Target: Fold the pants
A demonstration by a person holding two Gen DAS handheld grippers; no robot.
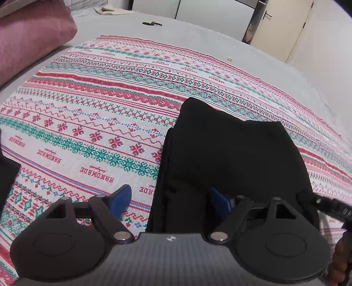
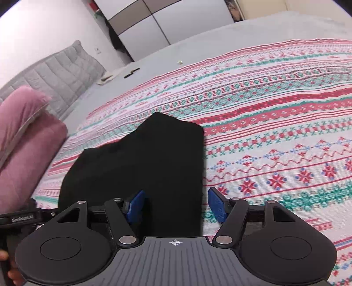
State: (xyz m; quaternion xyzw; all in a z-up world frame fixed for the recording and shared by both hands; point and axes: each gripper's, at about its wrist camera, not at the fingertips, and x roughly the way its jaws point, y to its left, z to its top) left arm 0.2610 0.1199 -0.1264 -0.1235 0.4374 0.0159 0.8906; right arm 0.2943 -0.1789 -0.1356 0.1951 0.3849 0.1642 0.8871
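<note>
Black pants [image 1: 233, 158] lie folded in a thick stack on a red, green and white patterned cloth [image 1: 92, 105]. My left gripper [image 1: 170, 201] hangs open and wide over the stack's near left edge. One blue pad [image 1: 123, 199] is above the cloth, the other above the black fabric, and neither presses on it. In the right wrist view the pants [image 2: 154, 158] run away from my right gripper [image 2: 176, 204], which stands open astride their near right edge. Its left pad [image 2: 135, 205] is over the fabric and its right pad [image 2: 217, 204] over the cloth.
The patterned cloth covers a grey bed [image 1: 198, 37]. A pink pillow [image 1: 28, 37] lies at the left, a grey quilted headboard [image 2: 57, 74] behind it. A small black object [image 1: 151, 23] and a pale rag [image 2: 107, 77] sit on the grey sheet. Wardrobe doors [image 2: 176, 19] stand beyond.
</note>
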